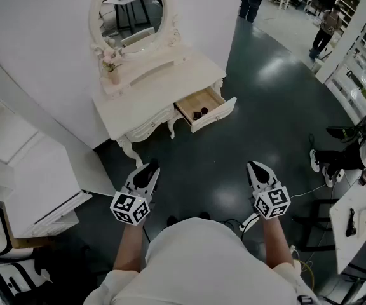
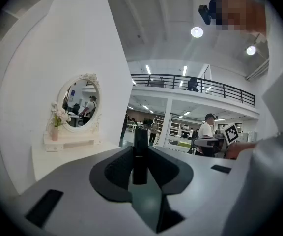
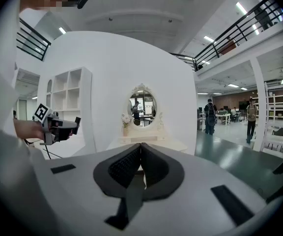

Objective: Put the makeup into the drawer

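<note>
A white dressing table [image 1: 150,91] with an oval mirror [image 1: 127,8] stands against the wall ahead. Its right drawer [image 1: 206,109] is pulled open, with small dark items [image 1: 198,114] inside. My left gripper [image 1: 146,172] is well short of the table and shut on a slim black makeup tube [image 2: 140,149], which stands upright between the jaws. The right gripper [image 1: 257,170] is level with it, about as far from the drawer; its jaws are shut with nothing between them [image 3: 141,154]. The table and mirror [image 3: 142,104] are straight ahead in the right gripper view.
A small vase of flowers [image 1: 113,74] stands on the dressing table's shelf. A white shelf unit [image 1: 40,183] stands at the left. At the right are a white table [image 1: 354,224], a seated person's legs [image 1: 335,157] and floor cables. People stand far back.
</note>
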`<state>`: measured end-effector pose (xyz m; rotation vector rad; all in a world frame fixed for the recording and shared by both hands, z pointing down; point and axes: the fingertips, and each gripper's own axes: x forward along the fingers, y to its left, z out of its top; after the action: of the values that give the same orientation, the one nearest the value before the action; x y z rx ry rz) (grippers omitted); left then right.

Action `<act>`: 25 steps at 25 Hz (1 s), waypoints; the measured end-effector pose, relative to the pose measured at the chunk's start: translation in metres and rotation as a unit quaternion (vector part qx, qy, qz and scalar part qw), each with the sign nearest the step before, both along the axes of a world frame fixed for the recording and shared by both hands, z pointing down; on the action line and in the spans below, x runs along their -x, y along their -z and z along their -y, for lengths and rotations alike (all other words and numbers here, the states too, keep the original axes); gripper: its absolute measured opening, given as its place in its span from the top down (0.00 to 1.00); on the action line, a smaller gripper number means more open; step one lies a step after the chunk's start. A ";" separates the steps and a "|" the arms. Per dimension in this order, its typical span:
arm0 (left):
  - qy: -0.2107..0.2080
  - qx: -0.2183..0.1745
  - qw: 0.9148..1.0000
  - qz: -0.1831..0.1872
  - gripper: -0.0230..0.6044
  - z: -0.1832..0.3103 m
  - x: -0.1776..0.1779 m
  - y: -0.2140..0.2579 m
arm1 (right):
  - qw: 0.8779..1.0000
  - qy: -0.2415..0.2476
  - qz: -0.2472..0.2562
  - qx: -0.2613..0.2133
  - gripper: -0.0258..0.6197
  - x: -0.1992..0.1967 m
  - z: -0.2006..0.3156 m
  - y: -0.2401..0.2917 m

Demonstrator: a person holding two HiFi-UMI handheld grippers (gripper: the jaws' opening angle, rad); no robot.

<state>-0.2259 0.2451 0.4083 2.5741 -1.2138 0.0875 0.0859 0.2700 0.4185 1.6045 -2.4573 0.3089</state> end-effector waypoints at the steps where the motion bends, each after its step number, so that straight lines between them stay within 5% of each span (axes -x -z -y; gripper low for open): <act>1: 0.000 -0.001 1.000 0.000 0.80 0.001 0.000 0.000 | 1.000 0.000 0.000 -0.001 0.92 0.000 0.001 0.000; 25: 0.017 0.000 1.000 0.001 0.80 0.008 -0.017 0.000 | 1.000 0.010 0.009 -0.001 0.91 -0.020 0.016 0.000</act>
<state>-0.2086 0.2370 0.4085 2.5522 -1.2578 0.0827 0.1058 0.2540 0.4188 1.5823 -2.4863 0.3188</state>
